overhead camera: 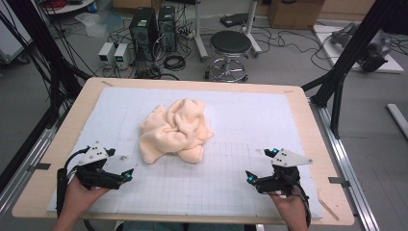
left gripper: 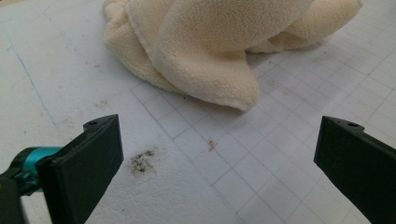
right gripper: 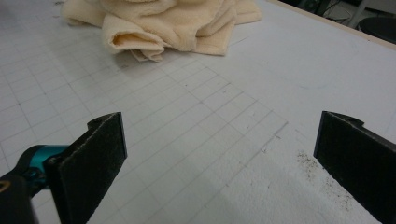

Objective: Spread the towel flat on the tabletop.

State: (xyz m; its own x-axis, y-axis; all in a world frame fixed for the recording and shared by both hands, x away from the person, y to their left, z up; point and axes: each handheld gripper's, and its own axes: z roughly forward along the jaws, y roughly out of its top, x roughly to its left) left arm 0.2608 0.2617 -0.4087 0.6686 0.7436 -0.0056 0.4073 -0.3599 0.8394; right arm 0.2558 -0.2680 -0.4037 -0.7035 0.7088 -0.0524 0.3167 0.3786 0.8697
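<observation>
A crumpled cream towel (overhead camera: 175,130) lies in a heap near the middle of the counter (overhead camera: 57,159), on a white gridded mat (overhead camera: 250,120), well apart from both tools. The left tool (overhead camera: 129,173) hovers low over the near left of the mat, jaws wide apart with nothing between them; the right tool (overhead camera: 248,176) sits at the near right, jaws equally spread and empty. In the left gripper view the towel (left gripper: 210,51) shows a thick folded lobe pointing toward the jaws; in the right gripper view the towel (right gripper: 163,23) shows a rolled edge with an open fold facing the tool. The likely work is to spread or fold the heap, and the main risk is a bad first pinch: the layers are bunched, so a tool closing on a lobe could catch several plies at once and lift the whole bundle instead of one corner. No true corner is plainly visible, so either tool may seize a mid-edge and leave the cloth twisted. A jaw driven too low could dig into the soft mat and snag. If both tools pull unevenly, the heap could slide toward the far edge. Little stands in the way: a dark smudge (left gripper: 141,161) and a tiny orange fleck (left gripper: 211,145) mark the mat ahead of the left tool, and dark specks (right gripper: 322,179) lie by the right one. Beyond the counter stand a stool (overhead camera: 230,48), computer towers (overhead camera: 154,29) and cables on the floor, all clear of the work.
</observation>
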